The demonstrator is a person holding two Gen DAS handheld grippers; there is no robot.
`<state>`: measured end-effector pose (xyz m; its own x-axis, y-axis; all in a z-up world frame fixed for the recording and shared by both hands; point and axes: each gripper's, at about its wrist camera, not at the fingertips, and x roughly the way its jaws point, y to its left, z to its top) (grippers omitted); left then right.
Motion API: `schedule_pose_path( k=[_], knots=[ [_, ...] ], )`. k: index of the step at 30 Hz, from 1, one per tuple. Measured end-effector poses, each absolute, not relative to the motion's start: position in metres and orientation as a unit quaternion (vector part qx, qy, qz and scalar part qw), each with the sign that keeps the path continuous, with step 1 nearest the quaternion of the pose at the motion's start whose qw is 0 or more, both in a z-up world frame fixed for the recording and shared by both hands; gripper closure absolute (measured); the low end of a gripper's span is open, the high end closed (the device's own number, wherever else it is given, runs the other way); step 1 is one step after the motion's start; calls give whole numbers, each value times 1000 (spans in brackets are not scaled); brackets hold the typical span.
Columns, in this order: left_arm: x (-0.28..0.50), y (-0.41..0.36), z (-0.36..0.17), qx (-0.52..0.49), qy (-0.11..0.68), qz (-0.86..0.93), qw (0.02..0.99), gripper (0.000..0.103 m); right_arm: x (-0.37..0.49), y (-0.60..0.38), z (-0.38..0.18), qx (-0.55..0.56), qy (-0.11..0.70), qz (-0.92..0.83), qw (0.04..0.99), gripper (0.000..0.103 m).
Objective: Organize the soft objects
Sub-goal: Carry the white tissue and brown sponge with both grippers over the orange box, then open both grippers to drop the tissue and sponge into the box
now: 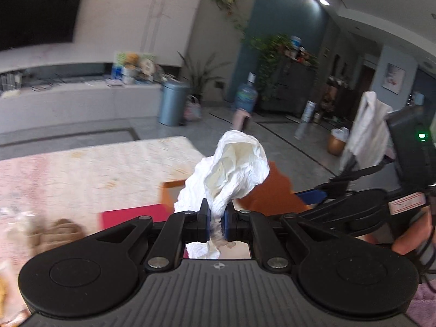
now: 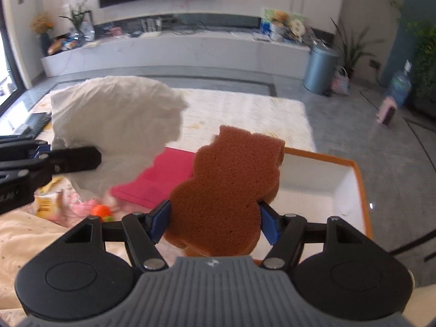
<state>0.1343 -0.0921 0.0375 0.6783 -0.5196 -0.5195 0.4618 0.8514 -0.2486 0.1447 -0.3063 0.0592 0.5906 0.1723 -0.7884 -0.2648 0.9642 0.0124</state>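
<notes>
My left gripper (image 1: 216, 222) is shut on a crumpled white tissue (image 1: 231, 169), which stands up above the blue pads. The right wrist view shows that same tissue (image 2: 120, 125) at the left, held by the left gripper (image 2: 79, 159). My right gripper (image 2: 214, 219) is shut on a brown animal-shaped sponge (image 2: 229, 188), its blue pads pressing both sides. Under and beyond the sponge sits an orange-rimmed box with a white inside (image 2: 327, 188). The orange box (image 1: 275, 193) also shows behind the tissue in the left wrist view, with the right gripper's body (image 1: 354, 204) at the right.
A pink mat (image 2: 166, 177) lies left of the box. Small toys, an orange ball (image 2: 100, 211) and packets lie on a cream cloth (image 2: 32, 234) at the lower left. A pale rug (image 2: 245, 114) covers the floor beyond. A grey bin (image 2: 320, 69) stands by the low TV bench.
</notes>
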Motion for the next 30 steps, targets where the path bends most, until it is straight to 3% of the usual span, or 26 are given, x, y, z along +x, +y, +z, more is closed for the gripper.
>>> schedule_pose_path(
  k=[16, 30],
  knots=[
    [231, -170, -59, -10, 480, -279, 832, 93, 230, -354, -43, -48, 552, 100, 827, 35],
    [246, -189, -97, 22, 534, -259, 805, 91, 253, -359, -96, -37, 604, 134, 785, 32]
  ],
)
